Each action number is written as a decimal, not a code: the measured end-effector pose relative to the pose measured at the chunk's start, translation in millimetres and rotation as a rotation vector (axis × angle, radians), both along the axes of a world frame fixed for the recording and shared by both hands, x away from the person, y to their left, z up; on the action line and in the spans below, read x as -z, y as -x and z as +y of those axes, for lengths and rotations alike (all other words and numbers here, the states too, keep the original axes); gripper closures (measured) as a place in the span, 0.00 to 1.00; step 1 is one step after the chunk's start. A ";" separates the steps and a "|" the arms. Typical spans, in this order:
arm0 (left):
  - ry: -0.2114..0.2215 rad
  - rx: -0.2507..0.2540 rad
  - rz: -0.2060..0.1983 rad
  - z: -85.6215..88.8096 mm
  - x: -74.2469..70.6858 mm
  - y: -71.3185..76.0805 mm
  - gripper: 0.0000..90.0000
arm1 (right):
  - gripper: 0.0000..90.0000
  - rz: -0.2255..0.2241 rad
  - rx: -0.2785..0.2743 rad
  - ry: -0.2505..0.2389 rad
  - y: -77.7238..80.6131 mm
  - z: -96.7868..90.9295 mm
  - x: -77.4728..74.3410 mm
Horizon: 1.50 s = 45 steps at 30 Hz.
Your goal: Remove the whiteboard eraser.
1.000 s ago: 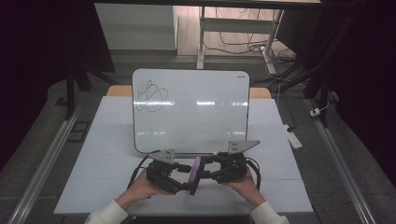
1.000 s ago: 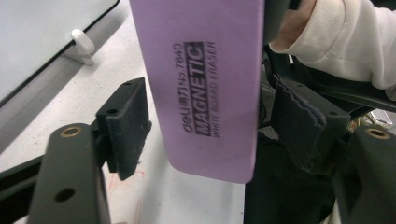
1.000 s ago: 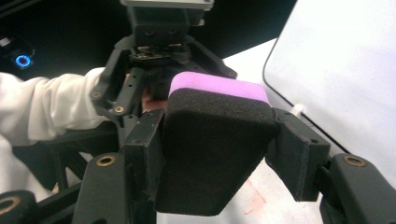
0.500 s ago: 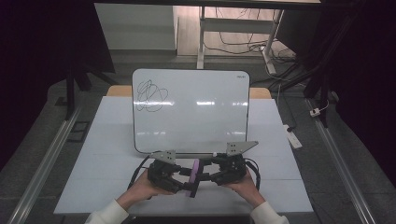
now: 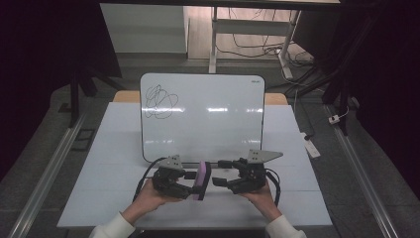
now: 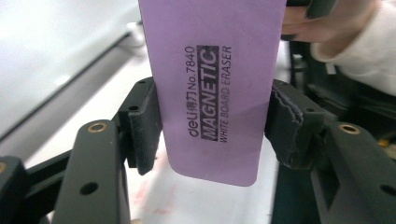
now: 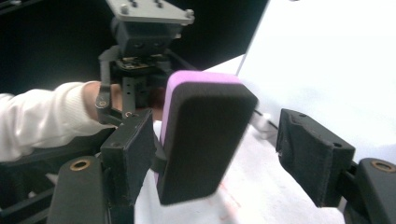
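The purple eraser [image 6: 212,88] is clamped in the left claw [image 5: 190,182]; the right claw [image 5: 223,173], spread apart around it, must likely close to receive it.

White table [image 5: 124,148] on grey floor [image 5: 44,144], metal rails [image 5: 47,168] running along both sides. Beyond the table's far edge, a white desk leg [image 5: 214,44] and loose black cables [image 5: 257,47] on the floor. A white power strip [image 5: 312,148] lies right of the table. Surroundings dark; overhead glare.
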<state>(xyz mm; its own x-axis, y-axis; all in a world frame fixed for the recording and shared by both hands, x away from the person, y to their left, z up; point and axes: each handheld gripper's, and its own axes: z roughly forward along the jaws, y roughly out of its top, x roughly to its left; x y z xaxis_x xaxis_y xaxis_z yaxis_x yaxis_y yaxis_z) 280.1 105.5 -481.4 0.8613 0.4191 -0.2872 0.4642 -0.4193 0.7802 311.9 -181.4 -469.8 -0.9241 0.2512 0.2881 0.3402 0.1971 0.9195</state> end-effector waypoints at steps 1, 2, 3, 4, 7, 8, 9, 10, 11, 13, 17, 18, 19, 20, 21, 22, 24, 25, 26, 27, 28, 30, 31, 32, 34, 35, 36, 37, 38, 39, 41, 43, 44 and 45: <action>-0.015 -0.019 -0.014 0.4 -0.9 0.8 0.44 | 0.31 -0.009 0.019 0.009 0.5 -1.7 0.4; -0.023 -0.033 -0.021 1.2 -1.9 1.2 0.44 | 0.31 -0.009 0.019 0.009 0.5 -1.7 0.4; -0.023 -0.047 -0.026 1.9 -2.9 1.6 0.44 | 0.31 -0.022 0.039 0.023 1.0 -3.7 1.0; -0.030 -0.063 -0.033 2.6 -4.1 2.0 0.44 | 0.31 -0.049 0.084 0.048 3.4 -8.5 2.3; -0.052 -0.096 -0.064 4.6 -8.3 3.8 0.44 | 0.31 -0.067 0.123 0.068 5.5 -15.0 3.6; -0.050 -0.102 -0.067 5.7 -9.4 4.1 0.44 | 0.32 -0.073 0.139 0.075 6.8 -18.6 4.2; -0.050 -0.108 -0.071 6.6 -10.3 4.3 0.44 | 0.32 -0.076 0.157 0.082 8.1 -22.4 4.7; -0.053 -0.114 -0.075 7.3 -11.1 4.7 0.44 | 0.32 -0.079 0.170 0.086 9.2 -26.2 5.2; -0.057 -0.120 -0.081 8.0 -12.0 5.1 0.44 | 0.32 -0.085 0.197 0.095 11.3 -33.8 6.1; -0.060 -0.126 -0.089 10.0 -13.9 5.9 0.44 | 0.32 -0.088 0.212 0.101 12.6 -37.4 6.6; -0.068 -0.141 -0.116 14.8 -19.0 6.8 0.44 | 0.33 -0.120 0.277 0.157 17.6 -51.6 7.8; -0.066 -0.145 -0.118 16.7 -20.3 6.6 0.44 | 0.33 -0.128 0.301 0.172 19.1 -57.5 8.7; -0.066 -0.150 -0.123 18.8 -21.6 6.3 0.44 | 0.33 -0.128 0.301 0.172 19.1 -57.5 8.7; -0.063 -0.158 -0.126 20.9 -22.8 6.1 0.44 | 0.33 -0.129 0.316 0.181 19.3 -60.3 9.3; -0.063 -0.165 -0.130 23.4 -24.2 5.5 0.44 | 0.33 -0.129 0.327 0.187 19.5 -62.7 10.1; -0.060 -0.174 -0.132 25.9 -25.3 5.0 0.44 | 0.33 -0.128 0.338 0.187 19.4 -65.0 11.2; -0.056 -0.191 -0.138 30.8 -27.8 3.7 0.44 | 0.33 -0.120 0.367 0.197 19.6 -71.4 14.7; -0.053 -0.200 -0.140 33.2 -29.0 3.2 0.44 | 0.33 -0.120 0.367 0.197 19.6 -71.4 14.7; -0.053 -0.209 -0.144 35.4 -30.3 2.7 0.44 | 0.33 -0.121 0.374 0.202 20.1 -73.2 16.0; -0.053 -0.216 -0.148 37.5 -31.5 2.1 0.44 | 0.33 -0.122 0.381 0.210 20.8 -74.8 17.3; -0.053 -0.228 -0.154 39.2 -32.6 1.6 0.44 | 0.33 -0.121 0.385 0.214 21.3 -76.2 18.5; -0.049 -0.246 -0.159 43.1 -35.1 0.2 0.44 | 0.33 -0.114 0.392 0.218 22.2 -78.7 20.4; -0.045 -0.256 -0.159 45.2 -36.0 -0.4 0.44 | 0.33 -0.114 0.396 0.219 22.6 -79.7 21.2; -0.041 -0.265 -0.159 46.9 -36.6 -0.8 0.44 | 0.33 -0.114 0.401 0.219 23.1 -80.5 21.7; -0.040 -0.283 -0.162 50.4 -37.6 -1.2 0.44 | 0.33 -0.119 0.406 0.222 23.4 -81.5 21.8; -0.038 -0.293 -0.162 52.1 -38.0 -1.3 0.44 | 0.33 -0.126 0.412 0.225 23.0 -81.8 21.6; -0.036 -0.304 -0.163 53.7 -38.5 -1.3 0.44 | 0.33 -0.129 0.417 0.224 22.5 -82.1 21.7; -0.033 -0.315 -0.163 55.2 -39.1 -1.3 0.44 | 0.33 -0.126 0.419 0.221 21.8 -82.3 22.2; -0.031 -0.326 -0.165 56.6 -39.9 -1.1 0.44 | 0.33 -0.123 0.417 0.219 20.8 -82.4 23.4; -0.033 -0.333 -0.168 57.9 -41.0 -0.9 0.44 | 0.33 -0.120 0.418 0.225 20.2 -82.5 24.6; -0.039 -0.351 -0.178 60.0 -43.1 -0.5 0.44 | 0.33 -0.120 0.420 0.237 19.0 -82.5 27.2; -0.037 -0.366 -0.182 62.5 -45.7 -0.1 0.44 | 0.32 -0.123 0.424 0.244 18.5 -82.2 28.8; -0.038 -0.375 -0.185 63.7 -47.2 0.1 0.44 | 0.32 -0.124 0.427 0.247 18.7 -82.0 29.0; -0.040 -0.385 -0.189 65.1 -48.7 0.4 0.44 | 0.32 -0.129 0.429 0.246 18.9 -81.5 29.1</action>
